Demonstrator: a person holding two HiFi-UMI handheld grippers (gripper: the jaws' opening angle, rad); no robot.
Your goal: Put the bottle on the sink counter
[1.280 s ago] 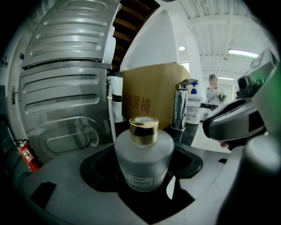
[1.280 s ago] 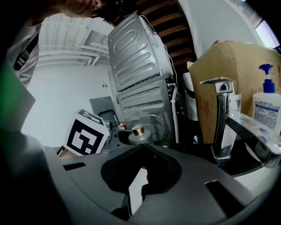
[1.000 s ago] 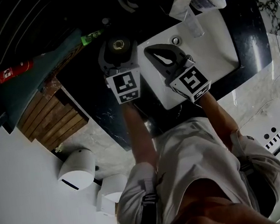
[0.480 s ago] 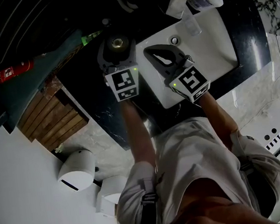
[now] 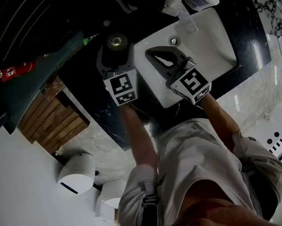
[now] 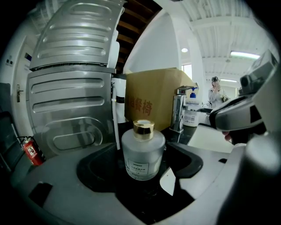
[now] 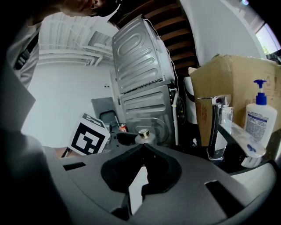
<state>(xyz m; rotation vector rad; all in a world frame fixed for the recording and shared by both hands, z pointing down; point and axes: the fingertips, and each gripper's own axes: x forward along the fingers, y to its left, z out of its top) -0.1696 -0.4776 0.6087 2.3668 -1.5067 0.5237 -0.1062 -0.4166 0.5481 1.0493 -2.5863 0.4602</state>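
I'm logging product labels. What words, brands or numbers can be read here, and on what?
"餐椅", in red, after a first character I cannot make out: on the cardboard box.
On the bottle: a white label, print too small to read.
On the pump bottle: blue print, too small to read.
On the fire extinguisher: label too blurred to read.

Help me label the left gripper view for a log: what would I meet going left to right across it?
fire extinguisher → bottle → faucet → pump bottle → right gripper
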